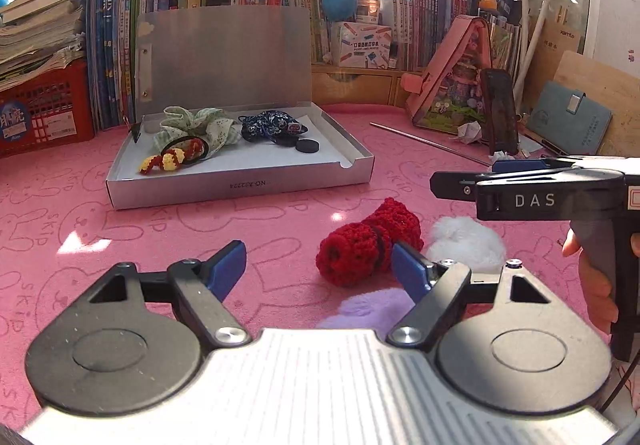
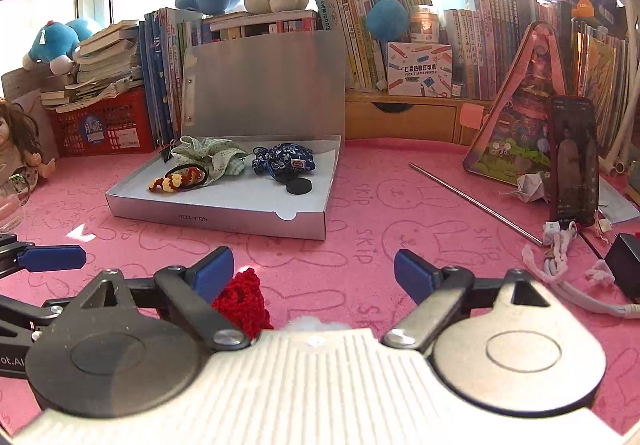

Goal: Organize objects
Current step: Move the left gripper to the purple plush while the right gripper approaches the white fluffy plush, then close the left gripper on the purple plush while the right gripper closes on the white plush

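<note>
The red crochet piece point(image 1: 368, 245) lies on the pink mat point(image 1: 120, 229) at centre frame of the left wrist view, a chunky knitted roll with a round, dimpled end facing the camera. A white puff point(image 1: 468, 241) touches its right side, and a lilac puff point(image 1: 372, 309) sits just below. The left gripper point(image 1: 320, 265) is spread wide and empty, its right finger point(image 1: 408, 269) against the red piece. The right gripper point(image 2: 314, 269) is likewise open, holding nothing, with the red piece low behind its left finger. The silver box point(image 1: 240, 185), upper centre, lies open, holding a green scrunchie point(image 1: 200, 125) and a blue pouch point(image 1: 272, 125).
</note>
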`<state>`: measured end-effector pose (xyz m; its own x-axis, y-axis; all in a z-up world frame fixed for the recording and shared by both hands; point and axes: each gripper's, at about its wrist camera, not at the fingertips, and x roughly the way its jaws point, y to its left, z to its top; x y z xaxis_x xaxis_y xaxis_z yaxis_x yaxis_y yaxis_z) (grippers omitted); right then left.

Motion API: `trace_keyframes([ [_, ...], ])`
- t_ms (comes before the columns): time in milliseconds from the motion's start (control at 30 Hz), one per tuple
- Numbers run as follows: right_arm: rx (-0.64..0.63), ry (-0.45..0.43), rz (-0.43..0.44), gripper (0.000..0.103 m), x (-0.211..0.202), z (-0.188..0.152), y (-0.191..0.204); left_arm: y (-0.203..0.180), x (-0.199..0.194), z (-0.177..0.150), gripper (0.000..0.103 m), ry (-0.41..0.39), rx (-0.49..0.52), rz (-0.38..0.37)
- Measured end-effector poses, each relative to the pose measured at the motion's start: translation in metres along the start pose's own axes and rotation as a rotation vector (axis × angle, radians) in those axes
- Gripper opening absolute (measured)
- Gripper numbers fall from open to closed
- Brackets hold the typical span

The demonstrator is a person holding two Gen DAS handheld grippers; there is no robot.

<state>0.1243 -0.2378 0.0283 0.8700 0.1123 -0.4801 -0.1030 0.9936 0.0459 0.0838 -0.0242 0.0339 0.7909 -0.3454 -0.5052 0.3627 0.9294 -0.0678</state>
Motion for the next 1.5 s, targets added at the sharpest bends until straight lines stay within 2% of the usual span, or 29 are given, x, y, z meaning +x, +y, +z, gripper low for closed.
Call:
trace_keyframes([
  [300, 0.018, 0.009, -0.065, 0.096, -0.017, -0.034, -0.008, -0.008, -0.012, -0.026, 0.084, 0.008, 0.004, -0.047],
  [467, 0.022, 0.030, -0.083, 0.098, -0.021, -0.049, -0.012, -0.012, -0.016, -0.035, 0.088, 0.009, 0.005, -0.059],
  [800, -0.021, 0.049, -0.023, 0.101, -0.014, -0.051, -0.004, -0.029, -0.007, -0.042, 0.088, 0.031, 0.068, -0.104],
  [967, -0.079, 0.085, 0.020, 0.102, -0.006, -0.051, 0.002, -0.031, 0.002, -0.043, 0.088, 0.042, 0.079, -0.092],
  [1100, -0.099, 0.123, 0.097, 0.103, -0.004, -0.051, 0.002, -0.029, 0.005, -0.044, 0.088, 0.032, 0.099, -0.062],
  [1333, -0.125, 0.178, 0.095, 0.103, 0.005, -0.055, -0.001, -0.020, 0.009, -0.044, 0.090, 0.034, 0.061, -0.072],
  [1500, -0.154, 0.179, 0.079, 0.103, 0.009, -0.058, 0.004, -0.021, 0.015, -0.044, 0.090, 0.046, 0.057, -0.062],
])
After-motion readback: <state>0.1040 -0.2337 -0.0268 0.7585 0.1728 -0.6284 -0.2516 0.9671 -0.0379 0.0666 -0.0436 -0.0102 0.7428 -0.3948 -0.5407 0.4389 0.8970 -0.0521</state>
